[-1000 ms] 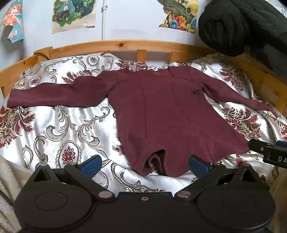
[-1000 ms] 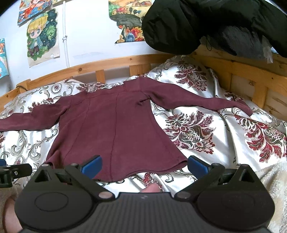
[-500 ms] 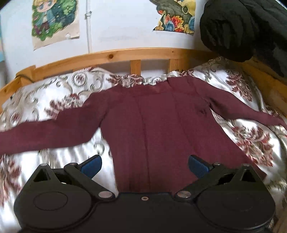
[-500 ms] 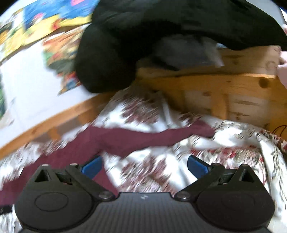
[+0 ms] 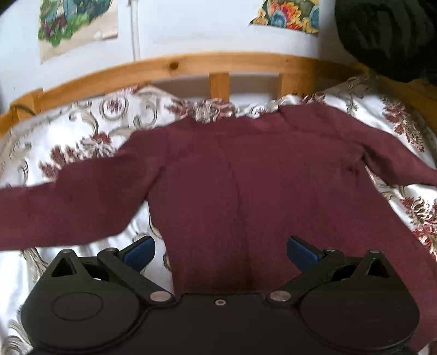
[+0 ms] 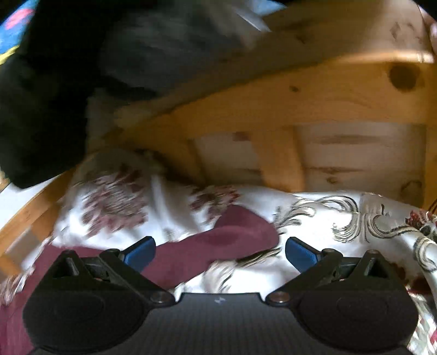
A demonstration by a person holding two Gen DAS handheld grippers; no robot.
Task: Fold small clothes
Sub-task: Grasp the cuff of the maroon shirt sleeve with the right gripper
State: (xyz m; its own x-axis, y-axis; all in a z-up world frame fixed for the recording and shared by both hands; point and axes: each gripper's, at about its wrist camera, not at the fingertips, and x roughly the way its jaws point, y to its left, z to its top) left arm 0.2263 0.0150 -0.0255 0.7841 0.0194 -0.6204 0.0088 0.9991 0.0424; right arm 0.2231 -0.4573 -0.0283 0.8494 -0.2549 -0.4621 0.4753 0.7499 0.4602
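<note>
Wooden-framed bed (image 5: 191,61) with patterned satin cover; a maroon top (image 5: 259,191) lies flat, sleeves spread. Left tool (image 5: 220,252) and right tool (image 6: 220,252) both gape, empty. Slippery satin could bunch into the sleeve cuff (image 6: 245,232) grasp.

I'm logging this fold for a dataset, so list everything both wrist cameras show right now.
maroon top: one, dark red, spread flat on the bed, sleeves out to both sides
sleeve cuff: one, dark red, lying just ahead of the right gripper
bedspread: one, white satin with red floral pattern, under the top
bed frame: one, light wood, around the bedspread
black coat: one, draped over the frame
posters: two, colourful, on the wall
left gripper: open, over the top's body
right gripper: open
</note>
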